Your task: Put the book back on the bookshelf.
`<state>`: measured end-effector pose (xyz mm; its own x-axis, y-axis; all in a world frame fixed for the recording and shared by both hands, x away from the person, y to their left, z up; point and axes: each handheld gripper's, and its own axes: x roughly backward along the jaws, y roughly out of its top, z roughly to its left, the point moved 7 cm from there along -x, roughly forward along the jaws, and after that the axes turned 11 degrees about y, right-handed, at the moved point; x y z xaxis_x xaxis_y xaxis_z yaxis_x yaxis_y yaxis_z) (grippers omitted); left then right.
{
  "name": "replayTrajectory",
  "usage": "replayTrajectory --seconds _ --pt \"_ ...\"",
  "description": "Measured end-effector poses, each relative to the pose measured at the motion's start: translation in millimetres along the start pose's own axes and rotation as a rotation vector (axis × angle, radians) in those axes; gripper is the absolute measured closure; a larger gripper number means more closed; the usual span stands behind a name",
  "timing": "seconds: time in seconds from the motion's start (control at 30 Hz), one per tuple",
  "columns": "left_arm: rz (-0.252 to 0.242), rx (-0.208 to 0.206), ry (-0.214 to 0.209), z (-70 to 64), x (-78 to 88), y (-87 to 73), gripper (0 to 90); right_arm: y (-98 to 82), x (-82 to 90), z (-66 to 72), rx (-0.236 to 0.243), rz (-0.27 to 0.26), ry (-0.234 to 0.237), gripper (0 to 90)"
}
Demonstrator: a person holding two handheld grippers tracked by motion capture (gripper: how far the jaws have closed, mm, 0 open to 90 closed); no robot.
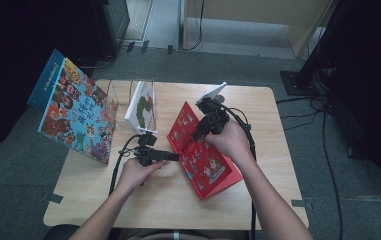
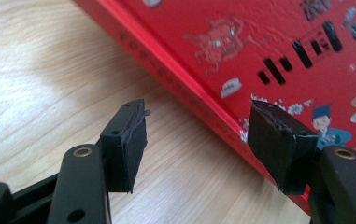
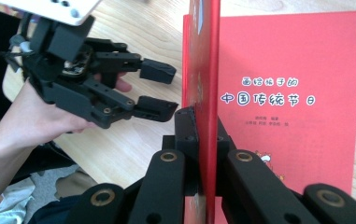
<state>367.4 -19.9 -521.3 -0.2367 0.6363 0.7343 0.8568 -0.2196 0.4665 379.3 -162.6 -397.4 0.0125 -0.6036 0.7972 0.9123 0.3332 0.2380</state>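
Right gripper view: right tongs (image 3: 202,140) clamp the red book's (image 3: 288,93) front cover, lifting it open off the worktop (image 1: 153,200). Left tongs (image 2: 203,140) stand wide beside the spine, unloaded, seemingly poised to steady it.

We cannot read the small print on the red book (image 1: 205,155) from the high view, and in the left gripper view its cover runs off the top and right edges, blurred up close. In the right gripper view the lifted front cover (image 3: 203,93) hides part of the title page, and the book's lower part sits behind the right gripper (image 3: 202,135).
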Motion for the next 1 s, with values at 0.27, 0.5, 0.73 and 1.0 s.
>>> replayTrajectory --seconds 0.27,0.5,0.73,1.0 --pt "-0.004 -0.018 -0.050 -5.5 6.2 5.8 35.0 -5.2 16.9 12.3 0.059 -0.012 0.004 88.4" --pt "-0.025 -0.024 -0.104 -12.2 14.4 12.9 34.8 -11.3 23.1 16.6 0.088 -0.019 0.015 88.3" --pt "-0.013 -0.027 -0.115 -10.3 13.7 12.9 31.7 -15.1 20.0 17.1 0.112 -0.034 0.027 88.1" --pt "-0.007 -0.005 -0.142 -5.5 12.4 13.9 26.9 -18.5 14.5 16.5 0.131 -0.039 0.053 87.4"
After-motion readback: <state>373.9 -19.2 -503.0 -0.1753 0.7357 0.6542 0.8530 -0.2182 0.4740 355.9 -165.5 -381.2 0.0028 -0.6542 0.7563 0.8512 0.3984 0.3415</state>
